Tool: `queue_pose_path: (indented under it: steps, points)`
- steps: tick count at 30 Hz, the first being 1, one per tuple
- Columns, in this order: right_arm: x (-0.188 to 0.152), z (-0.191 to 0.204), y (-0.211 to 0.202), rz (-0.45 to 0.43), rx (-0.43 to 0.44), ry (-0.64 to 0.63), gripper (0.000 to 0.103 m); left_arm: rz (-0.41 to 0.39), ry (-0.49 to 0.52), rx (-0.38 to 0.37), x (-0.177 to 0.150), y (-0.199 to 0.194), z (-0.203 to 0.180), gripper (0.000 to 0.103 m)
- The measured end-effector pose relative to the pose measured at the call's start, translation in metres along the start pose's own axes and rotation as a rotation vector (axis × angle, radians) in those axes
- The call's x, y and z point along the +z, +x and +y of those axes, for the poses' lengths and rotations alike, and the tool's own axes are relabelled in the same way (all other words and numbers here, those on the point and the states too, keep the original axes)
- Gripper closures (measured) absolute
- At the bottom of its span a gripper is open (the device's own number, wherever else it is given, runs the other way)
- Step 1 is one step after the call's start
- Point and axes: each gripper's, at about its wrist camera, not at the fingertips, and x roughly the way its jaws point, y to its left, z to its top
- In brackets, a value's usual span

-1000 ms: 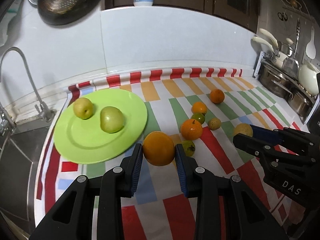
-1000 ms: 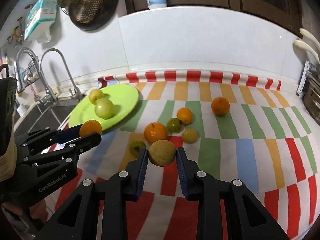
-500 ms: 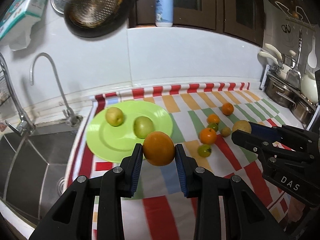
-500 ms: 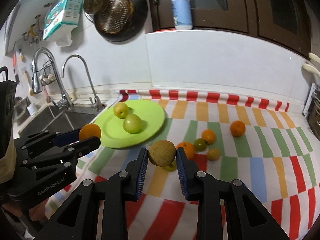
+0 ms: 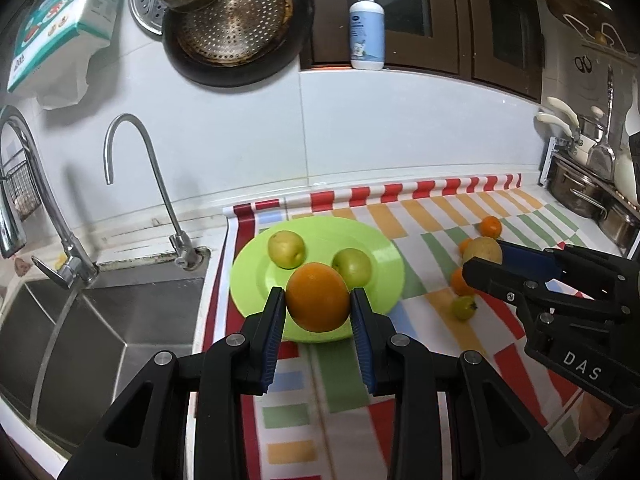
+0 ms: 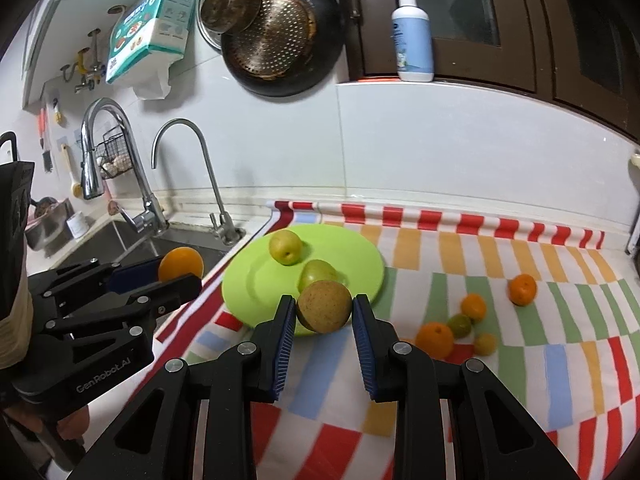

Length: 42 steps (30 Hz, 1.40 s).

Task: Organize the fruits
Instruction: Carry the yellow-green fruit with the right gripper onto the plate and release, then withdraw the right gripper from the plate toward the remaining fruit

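Note:
My left gripper [image 5: 318,306] is shut on a large orange [image 5: 318,298], held in the air in front of the green plate [image 5: 384,256]. Two green-yellow pears [image 5: 285,249] [image 5: 353,267] lie on that plate. My right gripper [image 6: 324,312] is shut on a brownish-yellow pear [image 6: 325,306], also off the cloth, near the plate's [image 6: 360,252] front edge. In the right wrist view the left gripper with its orange [image 6: 181,264] hangs at the left, over the sink edge. Several small oranges and green fruits [image 6: 434,340] lie loose on the striped cloth.
A steel sink [image 5: 80,320] with two taps [image 5: 160,184] lies left of the plate. The striped cloth [image 6: 520,360] covers the counter. Pots on a rack [image 5: 580,196] stand at the far right. A pan and strainers [image 6: 276,36] hang on the wall, with a soap bottle [image 6: 412,36] on the ledge.
Both grippers have risen and drawn back from the cloth with their fruit, swinging left toward the plate. The sink and wall now show; the loose fruit look smaller and farther.

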Motion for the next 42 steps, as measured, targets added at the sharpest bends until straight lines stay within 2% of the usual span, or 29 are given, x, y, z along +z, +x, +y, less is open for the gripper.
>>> queue_pose_path:
  steps: [13, 26, 28, 37, 40, 42]
  points:
    - [0.007, 0.025, 0.055, 0.066, 0.015, 0.007, 0.073, 0.051, 0.004, -0.023, 0.001, 0.047, 0.039, 0.070]
    - [0.004, 0.024, 0.110, 0.149, 0.019, 0.019, 0.073, 0.130, 0.016, -0.063, 0.000, 0.103, 0.047, 0.070]
    - [0.003, 0.023, 0.116, 0.159, 0.030, 0.025, 0.072, 0.129, 0.018, -0.058, 0.001, 0.105, 0.047, 0.065]
    - [0.003, 0.015, 0.109, 0.141, 0.004, 0.049, 0.071, 0.101, 0.006, -0.026, 0.004, 0.089, 0.045, 0.056]
    - [0.003, 0.012, 0.097, 0.127, -0.011, 0.057, 0.062, 0.090, -0.003, -0.022, 0.003, 0.079, 0.042, 0.055]
    - [0.003, 0.012, 0.088, 0.111, -0.028, 0.053, 0.060, 0.083, -0.009, -0.017, 0.003, 0.073, 0.040, 0.051]
